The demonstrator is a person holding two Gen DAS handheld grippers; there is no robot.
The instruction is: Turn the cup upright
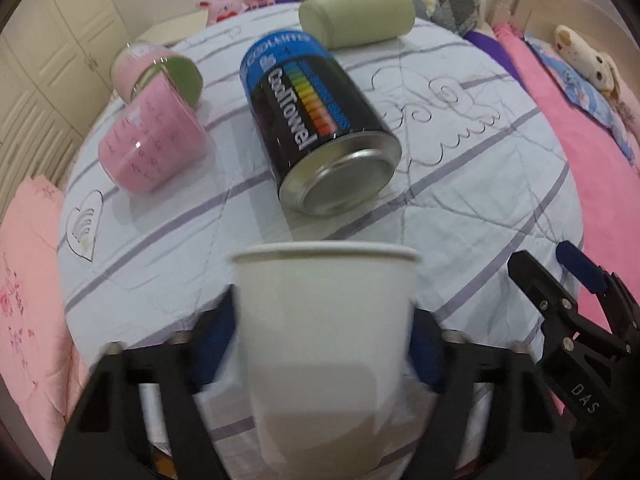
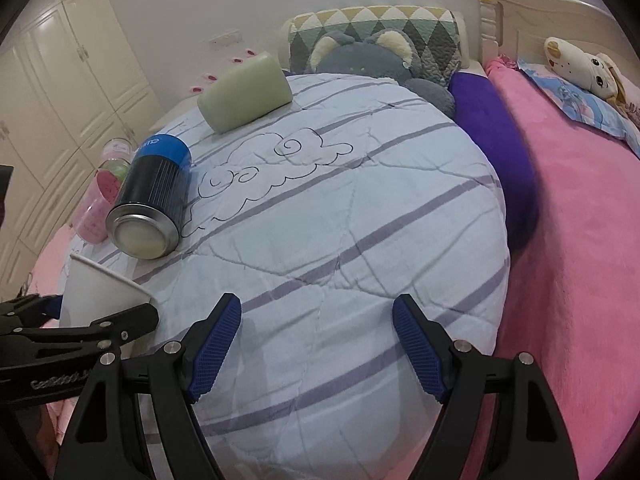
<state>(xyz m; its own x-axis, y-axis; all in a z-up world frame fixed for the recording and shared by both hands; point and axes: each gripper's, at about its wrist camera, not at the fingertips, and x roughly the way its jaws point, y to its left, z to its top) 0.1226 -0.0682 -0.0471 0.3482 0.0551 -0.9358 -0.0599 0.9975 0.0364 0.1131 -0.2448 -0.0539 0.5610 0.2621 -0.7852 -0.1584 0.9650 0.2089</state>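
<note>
A white paper cup [image 1: 326,344] stands rim-up between the blue-padded fingers of my left gripper [image 1: 324,344], which is shut on its sides over the striped quilt [image 1: 460,208]. The cup also shows at the left of the right wrist view [image 2: 96,292], held by the left gripper [image 2: 80,332]. My right gripper [image 2: 316,344] is open and empty above the quilt [image 2: 360,220], to the right of the cup. It also shows at the right edge of the left wrist view [image 1: 560,280].
A blue and black "CoolTowel" can [image 1: 316,128] lies on its side beyond the cup. A pink cylinder [image 1: 152,144] and a pink-green jar [image 1: 156,72] lie at the left. A green roll [image 1: 356,14], pillows and plush toys sit at the back. A pink blanket [image 2: 580,240] lies to the right.
</note>
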